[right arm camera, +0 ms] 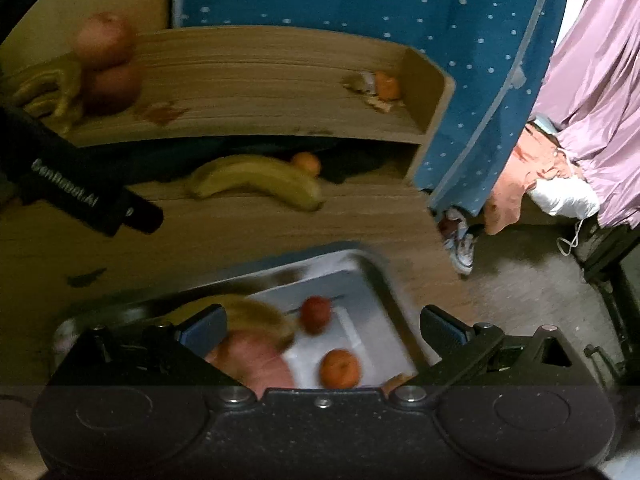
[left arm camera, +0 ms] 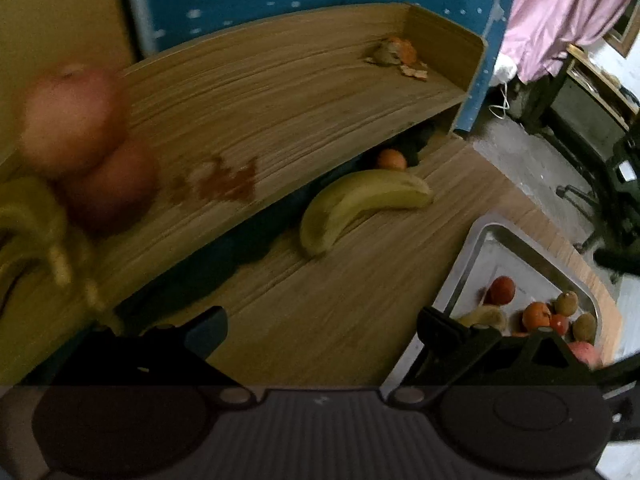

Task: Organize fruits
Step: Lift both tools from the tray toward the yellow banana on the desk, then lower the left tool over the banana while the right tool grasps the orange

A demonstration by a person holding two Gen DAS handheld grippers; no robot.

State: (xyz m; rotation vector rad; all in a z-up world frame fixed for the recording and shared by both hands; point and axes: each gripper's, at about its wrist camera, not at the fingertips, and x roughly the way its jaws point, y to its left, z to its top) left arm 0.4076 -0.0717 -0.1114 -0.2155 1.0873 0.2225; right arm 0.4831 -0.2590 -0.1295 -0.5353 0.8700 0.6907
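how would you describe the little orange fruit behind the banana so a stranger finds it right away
Start at the raised wooden shelf along the blue dotted wall, then look into the dark gap under it, where a long yellow-green banana lies on the lower wooden surface. The small orange fruit sits just behind the banana, half in shadow; it is the only round orange thing down there, away from the metal tray.

One marking was legible: white lettering reading "GenRobot.AI" ran along the black body of my left gripper (right arm camera: 86, 196), seen from my right wrist camera. I read no other text, numbers or labels.
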